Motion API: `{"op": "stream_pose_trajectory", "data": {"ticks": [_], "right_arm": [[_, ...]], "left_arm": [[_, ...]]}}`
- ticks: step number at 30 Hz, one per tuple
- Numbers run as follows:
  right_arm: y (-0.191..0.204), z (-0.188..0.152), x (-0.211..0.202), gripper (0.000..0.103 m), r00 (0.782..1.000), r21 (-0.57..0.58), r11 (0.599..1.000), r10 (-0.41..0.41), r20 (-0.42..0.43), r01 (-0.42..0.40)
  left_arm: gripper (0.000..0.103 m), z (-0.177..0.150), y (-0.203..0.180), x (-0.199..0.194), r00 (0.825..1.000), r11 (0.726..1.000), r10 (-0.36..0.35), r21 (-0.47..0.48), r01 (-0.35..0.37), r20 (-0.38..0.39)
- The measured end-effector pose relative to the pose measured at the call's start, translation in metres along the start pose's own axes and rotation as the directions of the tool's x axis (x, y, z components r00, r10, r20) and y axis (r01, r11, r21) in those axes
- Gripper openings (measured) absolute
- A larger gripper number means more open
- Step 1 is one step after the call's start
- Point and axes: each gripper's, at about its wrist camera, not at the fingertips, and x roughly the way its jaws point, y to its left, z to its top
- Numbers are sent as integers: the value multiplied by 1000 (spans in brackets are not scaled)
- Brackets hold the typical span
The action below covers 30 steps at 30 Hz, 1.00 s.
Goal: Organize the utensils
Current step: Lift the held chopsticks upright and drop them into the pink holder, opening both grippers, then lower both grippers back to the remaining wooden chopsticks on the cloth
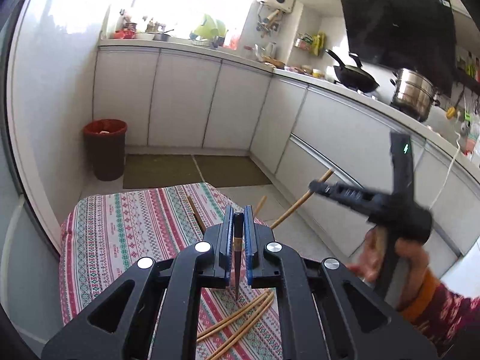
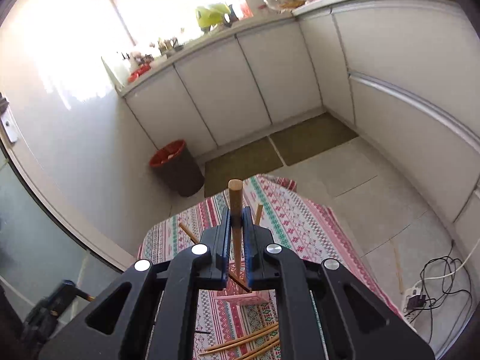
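Nearby: red bin (image 1: pixel 105 147) | chopsticks (image 1: pixel 237 327) on tablecloth (image 1: pixel 126 228) | floor cable (image 2: pixel 444 282)

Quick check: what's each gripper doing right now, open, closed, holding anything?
Left gripper: closed on a dark chopstick.
Right gripper: closed on a light wooden chopstick.

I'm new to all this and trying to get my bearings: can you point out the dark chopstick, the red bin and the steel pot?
dark chopstick (image 1: pixel 238 241): left wrist view, on its shaft between the fingers.
red bin (image 1: pixel 105 153): left wrist view, on its dark side wall.
steel pot (image 1: pixel 414 94): left wrist view, on its shiny side.
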Motion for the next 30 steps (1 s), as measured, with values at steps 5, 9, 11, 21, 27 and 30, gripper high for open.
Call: {"op": "stream_pose_trajectory", "data": {"ticks": [5, 9, 11, 21, 27, 30], "right_arm": [[-15, -16, 31, 30, 997, 8, 998, 65, -39, -65], [-25, -15, 25, 34, 997, 16, 998, 67, -33, -67], [-30, -15, 21, 39, 998, 13, 998, 57, -25, -57], [-85, -20, 21, 53, 996, 130, 991, 1, -93, 11], [-105, -27, 33, 58, 984, 195, 977, -51, -171, 84], [-114, -43, 48, 59, 960, 209, 967, -87, -267, 146]], "left_arm": [[6, 17, 4, 11, 1000, 999, 13, -37, -12, 24], [6, 29, 3, 27, 999, 998, 22, -57, -20, 34], [6, 32, 4, 37, 999, 997, 28, -71, -26, 32], [14, 10, 7, 111, 987, 992, 113, -52, -119, -112], [33, -1, 17, 105, 984, 986, 136, -84, -146, -116], [40, -3, 23, 91, 987, 986, 131, -93, -140, -98]]}}
